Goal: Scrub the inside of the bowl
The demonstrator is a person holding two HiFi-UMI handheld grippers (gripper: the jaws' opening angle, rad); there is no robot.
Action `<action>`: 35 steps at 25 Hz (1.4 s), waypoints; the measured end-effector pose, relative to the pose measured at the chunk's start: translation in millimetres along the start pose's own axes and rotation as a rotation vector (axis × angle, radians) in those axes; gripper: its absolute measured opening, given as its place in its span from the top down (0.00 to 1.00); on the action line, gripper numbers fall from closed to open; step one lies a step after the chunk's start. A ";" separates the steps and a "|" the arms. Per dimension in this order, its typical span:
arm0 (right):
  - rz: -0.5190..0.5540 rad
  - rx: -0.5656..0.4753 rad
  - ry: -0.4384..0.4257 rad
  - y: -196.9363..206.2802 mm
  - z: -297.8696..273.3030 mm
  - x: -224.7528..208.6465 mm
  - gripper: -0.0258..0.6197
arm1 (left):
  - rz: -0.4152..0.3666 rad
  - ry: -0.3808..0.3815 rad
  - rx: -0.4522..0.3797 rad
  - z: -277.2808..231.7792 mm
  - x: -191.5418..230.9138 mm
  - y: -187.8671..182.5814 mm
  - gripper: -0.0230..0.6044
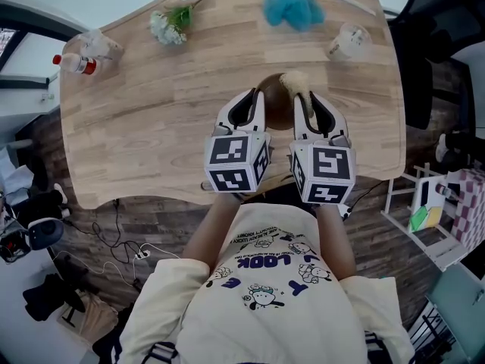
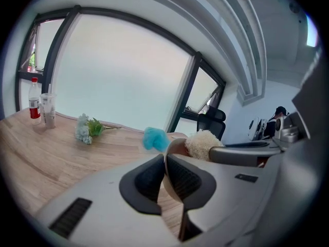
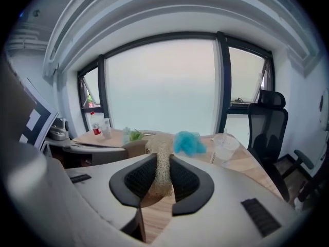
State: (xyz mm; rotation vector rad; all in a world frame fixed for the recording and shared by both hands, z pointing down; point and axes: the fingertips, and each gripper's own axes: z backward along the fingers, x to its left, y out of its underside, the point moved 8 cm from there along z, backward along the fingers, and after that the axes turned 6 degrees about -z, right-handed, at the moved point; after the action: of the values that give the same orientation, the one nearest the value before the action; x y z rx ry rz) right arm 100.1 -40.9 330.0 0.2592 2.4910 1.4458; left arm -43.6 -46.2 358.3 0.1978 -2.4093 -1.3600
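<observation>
A brown bowl (image 1: 274, 105) stands on the wooden table (image 1: 151, 127), between my two grippers. My left gripper (image 1: 256, 95) is shut on the bowl's left rim; in the left gripper view the thin bowl wall (image 2: 167, 181) runs between the dark pads (image 2: 146, 181). My right gripper (image 1: 303, 97) is shut on a beige loofah sponge (image 1: 295, 82), whose top sticks up over the bowl's right side. In the right gripper view the loofah (image 3: 162, 163) is pinched between the pads, and the bowl (image 3: 134, 148) lies just left of it.
A blue mesh puff (image 1: 294, 2) lies at the table's far edge. Small flowers (image 1: 170, 25) lie at the far left of it, a bottle (image 1: 76, 64) and a cup (image 1: 98, 45) at the left corner, a clear plastic cup (image 1: 348, 42) at the right. An office chair (image 3: 270, 122) stands beyond the table.
</observation>
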 end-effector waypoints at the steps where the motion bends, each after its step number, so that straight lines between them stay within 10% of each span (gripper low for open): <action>1: -0.010 0.000 -0.001 0.5 0.6 -1.8 0.84 | 0.000 -0.003 -0.005 0.2 0.8 -1.4 0.89; 10: -0.169 0.044 -0.003 11.7 0.7 1.8 0.84 | -0.019 -0.012 -0.033 1.3 0.8 -6.1 0.88; 22: -0.030 0.134 -0.056 11.7 -14.5 16.5 0.84 | -0.079 0.034 -0.035 -0.5 -12.0 -7.4 0.88; 35: -0.622 0.114 -0.303 12.6 -14.1 8.0 0.84 | -0.103 0.045 -0.061 0.3 -13.0 -8.9 0.88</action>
State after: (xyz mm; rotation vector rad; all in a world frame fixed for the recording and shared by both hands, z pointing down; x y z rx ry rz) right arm 88.6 -44.1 346.7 -0.2447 2.1329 0.9326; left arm -32.2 -46.8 347.4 0.3371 -2.3456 -1.4561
